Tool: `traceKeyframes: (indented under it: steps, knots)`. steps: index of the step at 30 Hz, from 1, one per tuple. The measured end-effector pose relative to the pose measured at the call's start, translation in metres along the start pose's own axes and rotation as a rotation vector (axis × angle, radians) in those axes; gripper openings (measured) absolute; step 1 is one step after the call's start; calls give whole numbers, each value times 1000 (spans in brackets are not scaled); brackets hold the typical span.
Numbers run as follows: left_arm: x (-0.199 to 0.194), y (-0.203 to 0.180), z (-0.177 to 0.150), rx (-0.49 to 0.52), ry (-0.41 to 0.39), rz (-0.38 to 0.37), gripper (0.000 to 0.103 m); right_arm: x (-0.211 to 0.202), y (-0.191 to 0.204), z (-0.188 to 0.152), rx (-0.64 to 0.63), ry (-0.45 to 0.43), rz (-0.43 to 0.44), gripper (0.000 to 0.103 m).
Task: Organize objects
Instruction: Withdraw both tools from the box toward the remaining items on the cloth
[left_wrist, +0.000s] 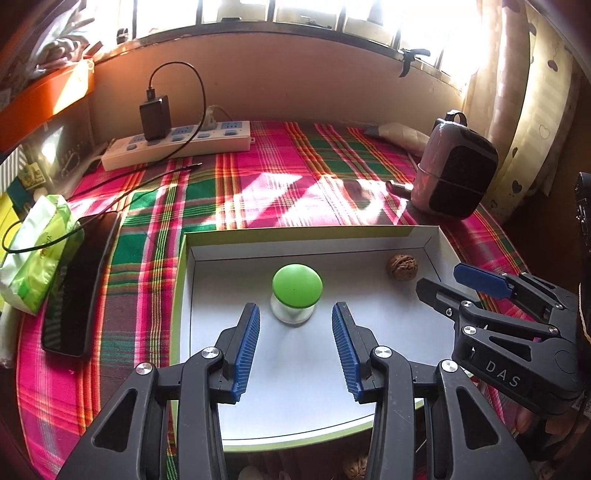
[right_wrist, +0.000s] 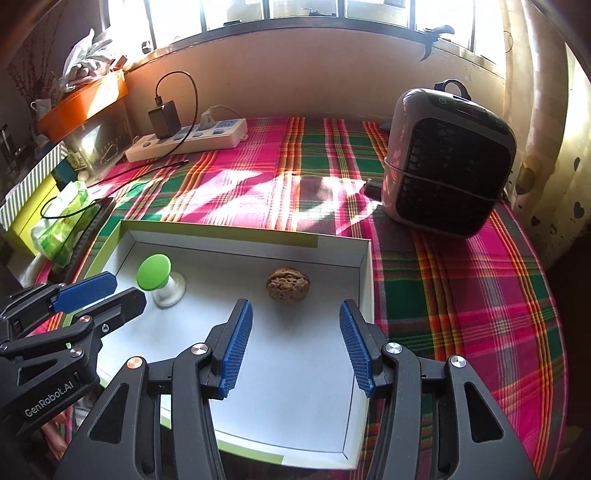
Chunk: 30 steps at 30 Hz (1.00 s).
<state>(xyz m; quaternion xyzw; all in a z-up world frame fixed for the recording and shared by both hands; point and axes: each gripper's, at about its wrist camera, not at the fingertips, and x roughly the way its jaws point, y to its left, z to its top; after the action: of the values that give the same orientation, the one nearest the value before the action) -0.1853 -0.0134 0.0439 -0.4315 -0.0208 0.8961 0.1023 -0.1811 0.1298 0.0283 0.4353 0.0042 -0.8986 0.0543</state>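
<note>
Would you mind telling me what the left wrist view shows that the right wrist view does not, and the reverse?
Only the left wrist view shows the black phone lying flat beside the tissue pack, seen whole. Only the right wrist view shows the heater front grille in full, plus the striped box. Both show the white box holding the green-capped object and walnut, the power strip, and both open grippers: left, right.

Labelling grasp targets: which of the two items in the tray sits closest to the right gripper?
The walnut, brown and wrinkled, lies just ahead of the open right gripper. The green-capped jar stands further left in the tray, before the left gripper.
</note>
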Motion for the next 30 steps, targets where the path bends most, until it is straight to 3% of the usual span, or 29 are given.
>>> traceKeyframes:
  steps: [8,18,30]
  knots:
    - [-24,1,-20,-21,-27,13,39,-24,5,-20,1,-36,3,51]
    - [-55,0,-50,6,-85,86,39,-49,11,-46,-6,-69,6,51]
    - [-77,16,-84,-42,-107,59,39,-66,7,-76,6,-91,-3,51]
